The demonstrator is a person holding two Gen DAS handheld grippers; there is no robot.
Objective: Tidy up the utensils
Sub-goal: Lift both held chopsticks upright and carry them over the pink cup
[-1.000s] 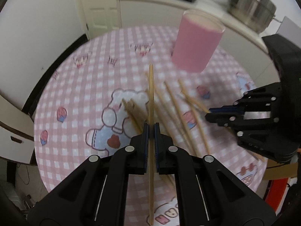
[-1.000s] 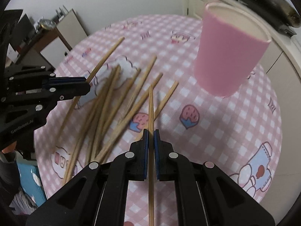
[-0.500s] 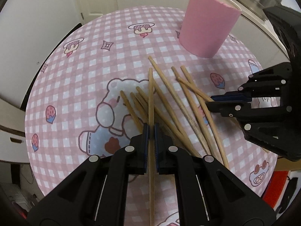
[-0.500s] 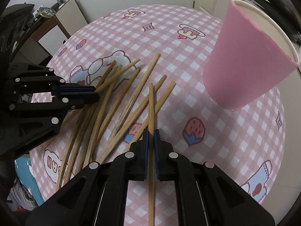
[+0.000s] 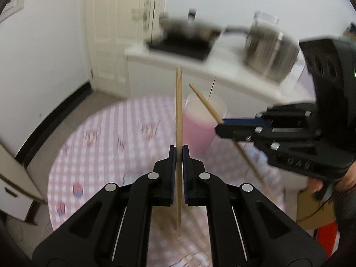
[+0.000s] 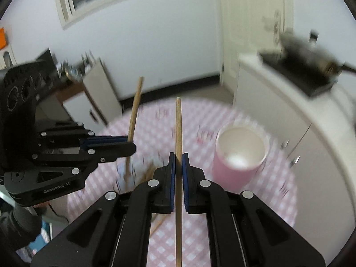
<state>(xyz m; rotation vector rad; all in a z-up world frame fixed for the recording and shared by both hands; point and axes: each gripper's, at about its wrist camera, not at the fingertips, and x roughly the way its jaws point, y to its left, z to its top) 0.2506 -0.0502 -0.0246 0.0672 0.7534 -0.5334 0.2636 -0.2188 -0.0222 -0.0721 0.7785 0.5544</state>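
Observation:
My left gripper is shut on a wooden chopstick that stands up between its blue pads, raised above the table. My right gripper is shut on another chopstick in the same way. Each gripper shows in the other's view: the right gripper with its slanted chopstick, the left gripper with its chopstick. A pink cup, upright and with nothing inside, stands on the pink checked tablecloth; it is also behind the held stick as the cup. Several loose chopsticks lie below, blurred.
A white counter behind the table carries a black hob with a pan and a steel pot. A white door is at the back left. A cabinet stands beyond the table. A person's hand holds the right gripper.
Both grippers have risen from the table with their chopsticks and tilted up, so the room and counter now fill the views. The cup now sits lower and its open top shows.

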